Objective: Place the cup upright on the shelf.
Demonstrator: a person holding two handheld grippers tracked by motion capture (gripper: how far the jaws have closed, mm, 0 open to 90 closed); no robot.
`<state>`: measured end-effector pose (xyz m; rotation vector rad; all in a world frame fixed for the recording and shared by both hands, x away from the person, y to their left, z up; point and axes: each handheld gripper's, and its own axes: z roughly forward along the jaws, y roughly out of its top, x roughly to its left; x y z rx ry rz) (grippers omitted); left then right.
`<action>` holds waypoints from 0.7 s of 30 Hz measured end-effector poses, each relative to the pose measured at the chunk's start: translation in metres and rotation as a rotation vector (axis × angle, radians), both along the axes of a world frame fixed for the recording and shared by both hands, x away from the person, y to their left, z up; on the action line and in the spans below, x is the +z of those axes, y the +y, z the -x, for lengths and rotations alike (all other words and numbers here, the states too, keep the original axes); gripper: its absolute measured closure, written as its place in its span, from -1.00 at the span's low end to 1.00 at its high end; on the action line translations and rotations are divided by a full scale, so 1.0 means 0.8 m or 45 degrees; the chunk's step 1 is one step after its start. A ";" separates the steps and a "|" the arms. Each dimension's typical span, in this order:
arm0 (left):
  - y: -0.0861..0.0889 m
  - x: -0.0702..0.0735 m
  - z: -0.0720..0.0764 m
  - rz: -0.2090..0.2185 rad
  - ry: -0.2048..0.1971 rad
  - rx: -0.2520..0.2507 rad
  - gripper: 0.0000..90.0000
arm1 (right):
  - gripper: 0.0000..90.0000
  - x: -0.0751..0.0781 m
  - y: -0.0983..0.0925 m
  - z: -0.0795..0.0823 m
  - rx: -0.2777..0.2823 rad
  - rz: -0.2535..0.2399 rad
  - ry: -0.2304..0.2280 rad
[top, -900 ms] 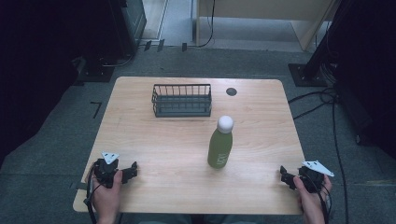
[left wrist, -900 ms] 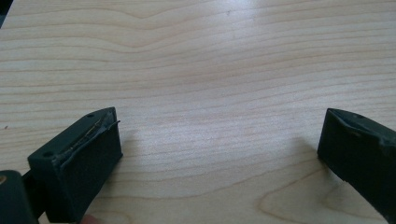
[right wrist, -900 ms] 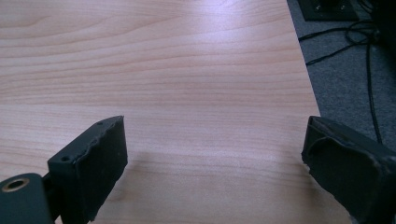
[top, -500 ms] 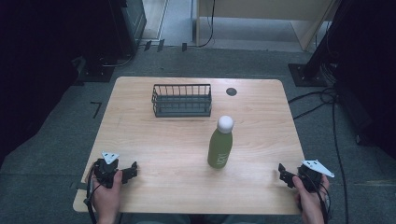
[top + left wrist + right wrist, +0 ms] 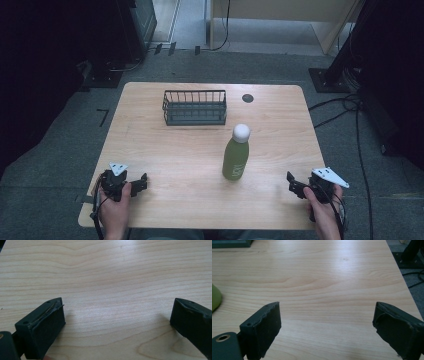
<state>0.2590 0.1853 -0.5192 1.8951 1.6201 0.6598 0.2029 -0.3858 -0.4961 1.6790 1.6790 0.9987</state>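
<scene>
A green bottle (image 5: 236,159) with a white cap stands upright just right of the table's middle. Its green side shows at the left edge of the right gripper view (image 5: 215,301). My left gripper (image 5: 142,182) rests at the near left of the table, far from the bottle. Its jaws stand open over bare wood (image 5: 117,307). My right gripper (image 5: 291,183) sits at the near right, a short way right of the bottle. It is open too, with nothing between its jaws (image 5: 327,308).
A dark wire basket (image 5: 195,107) stands at the back of the wooden table (image 5: 165,145), and its corner shows in the right gripper view (image 5: 229,243). A small dark round hole (image 5: 247,98) lies right of it. Cables and stand bases lie on the floor to the right.
My right gripper has edged a little to the left, toward the bottle. The left gripper, the bottle and the basket have stayed put.
</scene>
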 end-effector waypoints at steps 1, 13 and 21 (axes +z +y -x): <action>0.000 0.000 0.000 0.001 0.000 0.001 -1.00 | -0.83 0.001 0.003 -0.001 0.008 0.001 -0.003; 0.000 0.000 0.000 0.000 0.000 0.000 -1.00 | -0.83 0.013 0.034 -0.005 0.110 0.001 -0.015; 0.000 0.000 0.000 0.001 0.000 0.001 -1.00 | -0.83 0.021 0.051 -0.006 0.165 0.000 -0.023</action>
